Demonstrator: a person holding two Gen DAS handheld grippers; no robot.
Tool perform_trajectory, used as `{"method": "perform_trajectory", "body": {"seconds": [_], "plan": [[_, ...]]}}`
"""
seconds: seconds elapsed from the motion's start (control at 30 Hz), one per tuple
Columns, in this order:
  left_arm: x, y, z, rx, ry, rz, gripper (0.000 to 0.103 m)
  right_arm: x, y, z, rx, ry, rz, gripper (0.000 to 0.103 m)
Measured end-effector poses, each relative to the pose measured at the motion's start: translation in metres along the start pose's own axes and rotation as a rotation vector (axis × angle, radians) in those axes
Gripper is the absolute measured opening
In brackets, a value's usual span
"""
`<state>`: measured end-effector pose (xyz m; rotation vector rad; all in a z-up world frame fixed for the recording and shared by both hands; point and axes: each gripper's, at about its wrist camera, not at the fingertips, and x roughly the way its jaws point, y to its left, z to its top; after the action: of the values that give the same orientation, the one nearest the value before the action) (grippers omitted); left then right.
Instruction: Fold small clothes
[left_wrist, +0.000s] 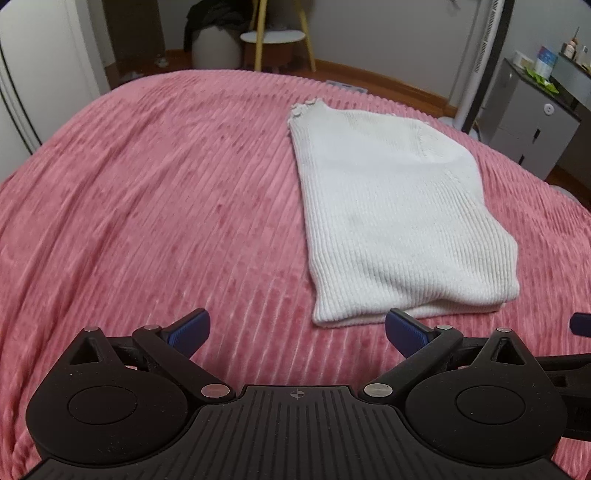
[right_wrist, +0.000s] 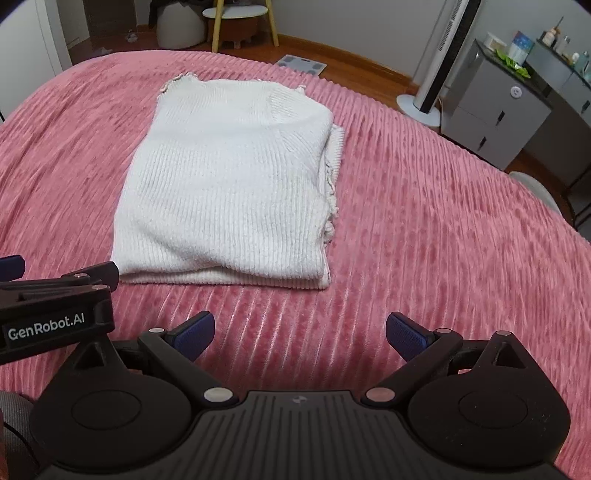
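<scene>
Centrally, one folded white ribbed sweater (right_wrist: 225, 184) lies flat on one pink corduroy-textured bedspread (right_wrist: 424, 229), its folded edge nearest the cameras. Two tongs appear, both above the bedspread short of the sweater: the left tongs (left_wrist: 297, 330) and the right tongs (right_wrist: 300, 332), each spread wide with two blue pads and holding nothing. Beyond the bed stand one tower fan (right_wrist: 439, 59) and one grey cabinet (right_wrist: 495, 107).
</scene>
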<state>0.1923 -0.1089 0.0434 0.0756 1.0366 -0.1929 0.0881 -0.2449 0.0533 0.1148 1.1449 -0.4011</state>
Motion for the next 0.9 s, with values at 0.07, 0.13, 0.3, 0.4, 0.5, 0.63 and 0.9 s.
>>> {"method": "perform_trajectory", "body": {"seconds": [0.07, 0.13, 0.3, 0.4, 0.5, 0.63, 0.9], "plan": [[0.000, 0.002, 0.001, 0.003, 0.001, 0.010, 0.103, -0.001, 0.004, 0.000, -0.016, -0.008, -0.019, 0.099], [-0.001, 0.004, 0.002, -0.002, 0.001, 0.014, 0.103, -0.002, 0.005, 0.000, -0.026, -0.017, -0.035, 0.099], [-0.005, 0.008, 0.002, -0.016, -0.004, 0.012, 0.103, -0.003, 0.003, -0.001, -0.018, -0.014, -0.040, 0.099], [-0.005, 0.007, 0.002, -0.013, -0.003, 0.012, 0.103, -0.004, 0.002, -0.001, -0.012, -0.014, -0.044, 0.099], [-0.008, 0.008, 0.002, -0.008, -0.008, 0.026, 0.103, -0.004, 0.001, -0.001, -0.010, -0.017, -0.047, 0.099], [-0.010, 0.011, 0.003, -0.017, -0.012, 0.022, 0.103, -0.005, 0.000, 0.000, -0.008, -0.025, -0.048, 0.099], [-0.011, 0.008, 0.002, -0.002, -0.010, 0.021, 0.103, -0.006, 0.000, 0.002, -0.002, -0.034, -0.051, 0.099]]}}
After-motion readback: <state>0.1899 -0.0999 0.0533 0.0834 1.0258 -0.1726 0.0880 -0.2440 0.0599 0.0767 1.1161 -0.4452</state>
